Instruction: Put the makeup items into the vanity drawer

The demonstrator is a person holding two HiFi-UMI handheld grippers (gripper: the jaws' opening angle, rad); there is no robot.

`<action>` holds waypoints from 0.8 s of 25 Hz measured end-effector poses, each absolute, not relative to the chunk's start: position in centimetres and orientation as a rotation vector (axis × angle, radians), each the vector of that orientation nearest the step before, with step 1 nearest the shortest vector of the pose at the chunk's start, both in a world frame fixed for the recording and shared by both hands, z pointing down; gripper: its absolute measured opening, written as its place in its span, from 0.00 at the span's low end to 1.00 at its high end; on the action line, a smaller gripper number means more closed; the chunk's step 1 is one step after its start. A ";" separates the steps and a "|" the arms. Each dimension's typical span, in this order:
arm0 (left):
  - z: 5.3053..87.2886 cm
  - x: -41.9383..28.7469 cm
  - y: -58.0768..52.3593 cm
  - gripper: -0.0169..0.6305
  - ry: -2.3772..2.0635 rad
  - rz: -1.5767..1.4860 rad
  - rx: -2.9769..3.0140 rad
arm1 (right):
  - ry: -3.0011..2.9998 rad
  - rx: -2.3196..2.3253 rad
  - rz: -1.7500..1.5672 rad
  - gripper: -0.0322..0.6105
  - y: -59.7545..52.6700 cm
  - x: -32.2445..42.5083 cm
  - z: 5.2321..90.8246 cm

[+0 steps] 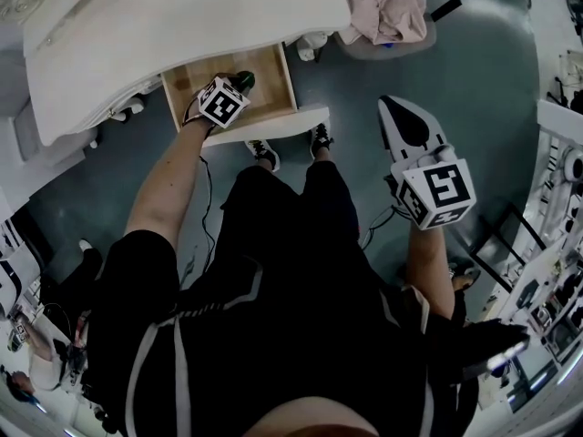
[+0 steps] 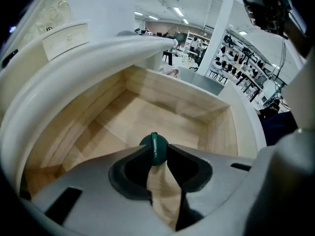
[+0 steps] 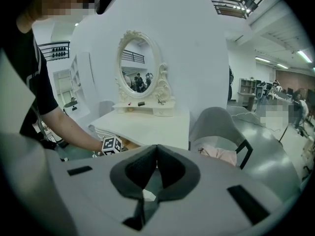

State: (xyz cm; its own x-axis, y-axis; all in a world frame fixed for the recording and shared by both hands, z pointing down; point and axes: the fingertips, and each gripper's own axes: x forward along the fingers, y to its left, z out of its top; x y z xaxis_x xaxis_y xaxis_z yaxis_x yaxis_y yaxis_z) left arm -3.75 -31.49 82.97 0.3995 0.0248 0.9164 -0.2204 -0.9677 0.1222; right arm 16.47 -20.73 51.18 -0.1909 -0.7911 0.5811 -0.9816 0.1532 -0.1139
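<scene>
The vanity's wooden drawer (image 1: pixel 273 80) stands pulled out under the white tabletop (image 1: pixel 164 25). My left gripper (image 1: pixel 240 84) reaches into it, shut on a small round dark green makeup item (image 2: pixel 154 149) held at the fingertips above the bare drawer floor (image 2: pixel 147 119). In the head view the green item (image 1: pixel 246 78) shows just beyond the marker cube (image 1: pixel 221 102). My right gripper (image 1: pixel 390 106) hangs over the floor to the right of the drawer, its jaws shut with nothing between them (image 3: pixel 156 147). No other makeup items show in the drawer.
An oval mirror (image 3: pixel 139 68) stands at the back of the vanity top, with small items (image 3: pixel 141 103) at its foot. A grey chair (image 3: pixel 221 127) with pink cloth (image 1: pixel 383 7) stands right of the vanity. Shelving (image 1: pixel 556 271) lines the right side.
</scene>
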 end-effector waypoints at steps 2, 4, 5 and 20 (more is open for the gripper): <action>82.1 -3.7 -31.7 0.17 -0.188 1.582 2.455 | -2.064 1.692 0.661 0.06 -20.8 16.4 50.7; 80.9 -3.8 -31.9 0.18 -0.210 1.571 2.481 | -2.081 1.689 0.652 0.06 -20.9 16.2 50.1; 80.1 -3.9 -31.9 0.18 -0.220 1.562 2.497 | -2.090 1.685 0.646 0.06 -21.0 16.0 49.8; 64.5 -5.0 -34.7 0.18 -0.603 1.176 2.633 | -2.295 1.606 0.425 0.06 -26.2 15.1 42.1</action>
State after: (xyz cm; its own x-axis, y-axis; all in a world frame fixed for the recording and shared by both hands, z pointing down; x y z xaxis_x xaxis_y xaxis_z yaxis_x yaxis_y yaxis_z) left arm -4.97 -34.67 64.55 0.6014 -0.2849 0.7464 -0.4402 -0.8978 0.0120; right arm 15.05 -26.15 42.11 -0.3255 -0.8510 0.4121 -0.9421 0.3288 -0.0652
